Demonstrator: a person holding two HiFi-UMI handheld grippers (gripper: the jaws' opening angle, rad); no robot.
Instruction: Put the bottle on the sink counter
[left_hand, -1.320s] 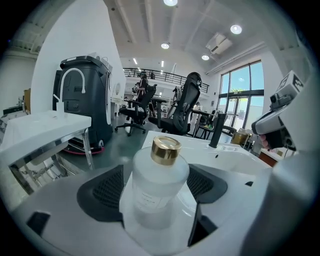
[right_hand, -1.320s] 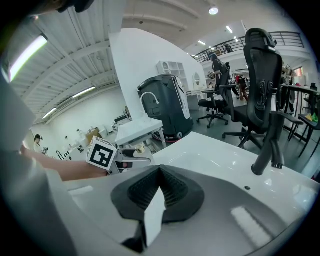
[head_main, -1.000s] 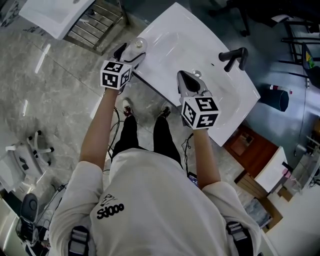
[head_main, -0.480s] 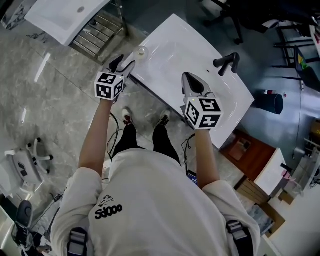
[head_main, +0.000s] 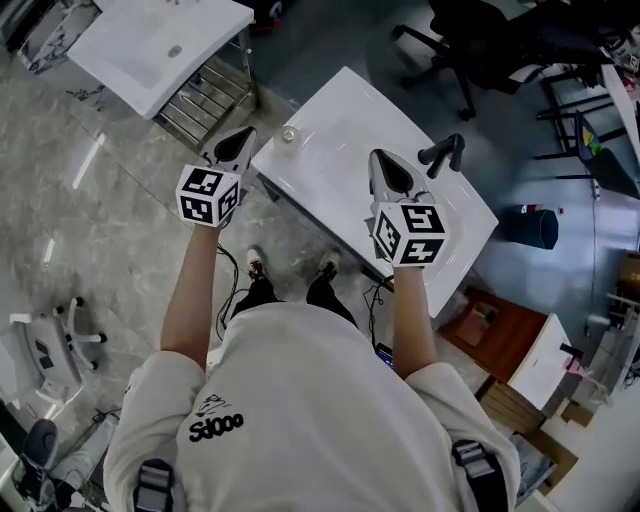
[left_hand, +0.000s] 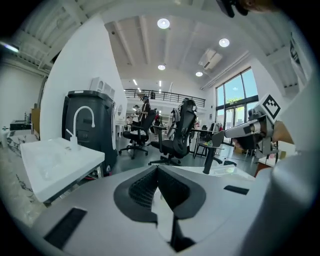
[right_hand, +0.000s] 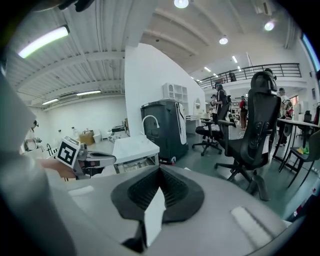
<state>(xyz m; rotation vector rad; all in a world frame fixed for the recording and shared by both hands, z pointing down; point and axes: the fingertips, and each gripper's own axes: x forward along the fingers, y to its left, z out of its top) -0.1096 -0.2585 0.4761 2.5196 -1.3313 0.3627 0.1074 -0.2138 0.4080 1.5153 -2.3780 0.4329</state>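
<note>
- Left gripper (head_main: 240, 143): jaws have just been closing and now meet, pad to pad, with nothing between them. It hangs off the counter's left corner, near the bottle but clear of it.
- Bottle (head_main: 288, 134): small and clear, standing upright on the sink counter (head_main: 320, 195) at its left corner, close to the edge and beside the basin. Neither gripper touches it. Judged: placement done.
- Handling, judged: the bottle looks light, with a smooth wall likely to slip under a weak pinch. Whether it is glass or plastic cannot be told, so it should be treated as breakable. Hold is best taken across the body at mid-height, jaws level, not at the cap. So near the edge, a sideways knock could send it to the floor.
- Right gripper (head_main: 380, 160): jaws together and empty, above the counter's near side.
- Faucet (head_main: 445, 155): black, at the far right, well apart from the bottle.
</note>
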